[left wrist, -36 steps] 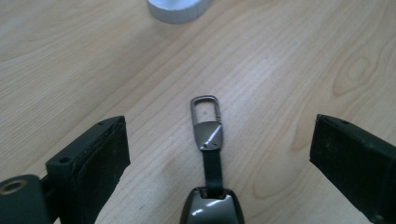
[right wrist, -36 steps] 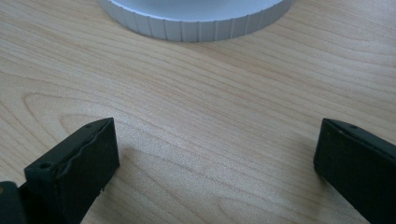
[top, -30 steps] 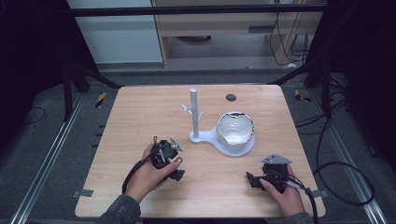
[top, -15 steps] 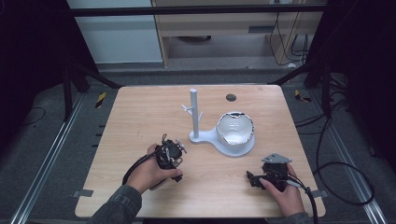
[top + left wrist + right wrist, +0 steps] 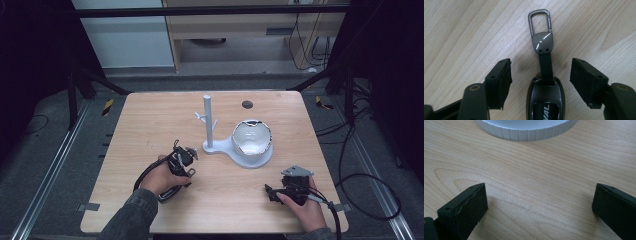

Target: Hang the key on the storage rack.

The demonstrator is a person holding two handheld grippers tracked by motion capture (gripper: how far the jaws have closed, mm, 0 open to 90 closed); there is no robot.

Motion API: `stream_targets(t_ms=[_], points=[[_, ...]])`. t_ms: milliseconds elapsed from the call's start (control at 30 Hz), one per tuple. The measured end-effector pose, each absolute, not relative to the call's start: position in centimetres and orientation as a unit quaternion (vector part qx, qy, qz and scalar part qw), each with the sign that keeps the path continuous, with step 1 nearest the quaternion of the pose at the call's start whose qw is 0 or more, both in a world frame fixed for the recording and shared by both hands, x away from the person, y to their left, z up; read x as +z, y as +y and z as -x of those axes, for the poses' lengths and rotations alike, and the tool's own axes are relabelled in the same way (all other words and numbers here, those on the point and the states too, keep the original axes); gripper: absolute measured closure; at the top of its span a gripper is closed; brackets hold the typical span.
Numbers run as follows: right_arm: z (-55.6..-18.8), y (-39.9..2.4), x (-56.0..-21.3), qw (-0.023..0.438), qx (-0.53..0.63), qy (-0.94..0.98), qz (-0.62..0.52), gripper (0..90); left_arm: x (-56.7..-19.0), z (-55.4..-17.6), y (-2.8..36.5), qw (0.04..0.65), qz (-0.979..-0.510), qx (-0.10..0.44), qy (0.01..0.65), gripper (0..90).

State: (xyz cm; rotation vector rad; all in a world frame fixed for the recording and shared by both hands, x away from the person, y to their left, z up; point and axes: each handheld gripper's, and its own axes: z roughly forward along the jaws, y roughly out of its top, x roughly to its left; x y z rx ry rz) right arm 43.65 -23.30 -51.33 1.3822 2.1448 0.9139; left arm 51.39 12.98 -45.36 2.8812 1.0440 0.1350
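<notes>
Compared with a second ago, the left gripper has been brought nearer and slightly right across the bench, and is now tipped down over the key fob. The right gripper has stayed at the near right corner. From this it is judged that the approach is ending and that a grasp of the fob is about to be made; nothing has been lifted yet.

The fob lies flat on the bench between the left gripper's spread jaws, touched by neither. In the left gripper view its dark glossy body is seen at the bottom, with part of a white word on it. A short black strap runs from the body to a grey metal cap, which carries a rounded rectangular clip of dull metal.

The right gripper's jaws are also spread wide, with nothing between them but bare wood. Beyond them the ribbed white rim of the stand is seen.

In the high view the stand is shown as a flat white base with an upright post bearing short pegs, and a shiny round bowl sitting on its right part. The bench top is pale wood with a visible grain.
</notes>
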Motion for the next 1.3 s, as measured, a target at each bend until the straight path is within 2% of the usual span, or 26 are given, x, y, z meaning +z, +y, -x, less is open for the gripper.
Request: stream_targets(t_ms=[133,1300], points=[[-43.65,-23.3,-51.33,0.214,0.33,0.773,-0.498,0.4,-45.49,-51.35,12.76,0.038,-0.94,0.034,0.337,44.6],[-43.49,-23.39,-51.34,0.212,0.331,0.775,-0.495,0.4,-45.99,-52.19,12.51,0.017,-0.944,0.02,0.329,75.9]])
